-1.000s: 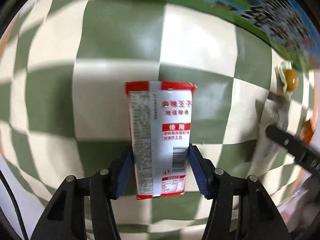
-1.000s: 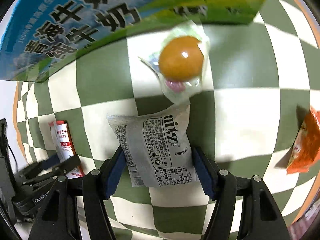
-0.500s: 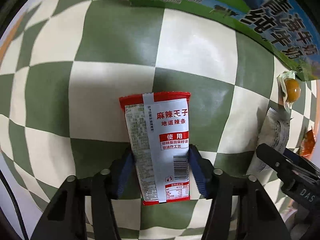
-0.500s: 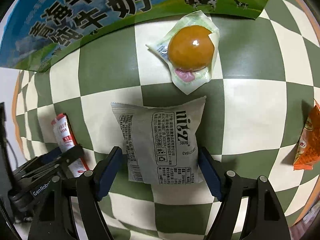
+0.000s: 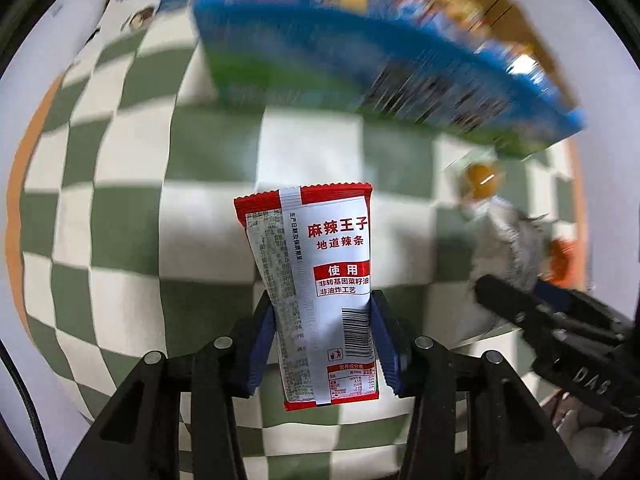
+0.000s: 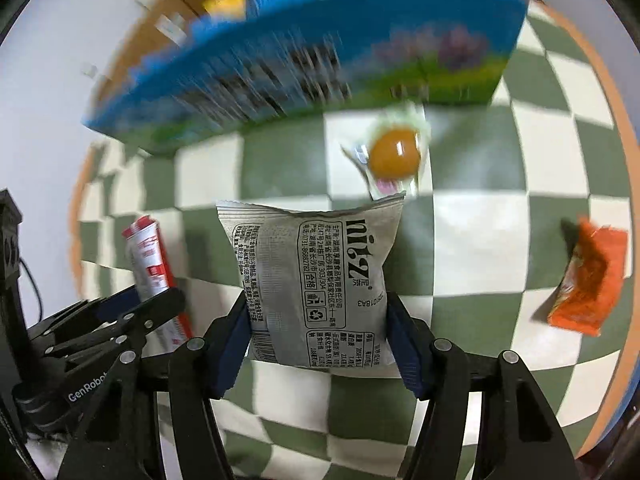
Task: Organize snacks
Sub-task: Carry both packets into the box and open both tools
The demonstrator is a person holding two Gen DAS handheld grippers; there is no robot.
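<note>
My left gripper (image 5: pixel 320 336) is shut on a red and white snack packet (image 5: pixel 316 280) and holds it up off the checkered cloth (image 5: pixel 120 216). My right gripper (image 6: pixel 318 340) is shut on a grey snack packet (image 6: pixel 316 276), also lifted. Each gripper shows in the other's view: the right one in the left wrist view (image 5: pixel 560 324), the left one with its red packet (image 6: pixel 154 268) in the right wrist view (image 6: pixel 120 320). A blue and green milk carton box (image 6: pixel 304 52) with snacks in it stands ahead, blurred.
A wrapped orange egg-like snack (image 6: pixel 394 152) lies on the cloth just beyond the grey packet. An orange packet (image 6: pixel 588 280) lies at the right. The cloth's orange table edge (image 6: pixel 624 160) curves along the right. The box also shows in the left wrist view (image 5: pixel 400 76).
Both grippers have risen and tilted up with their packets, which have left the cloth. The box top and its contents have come into view.
</note>
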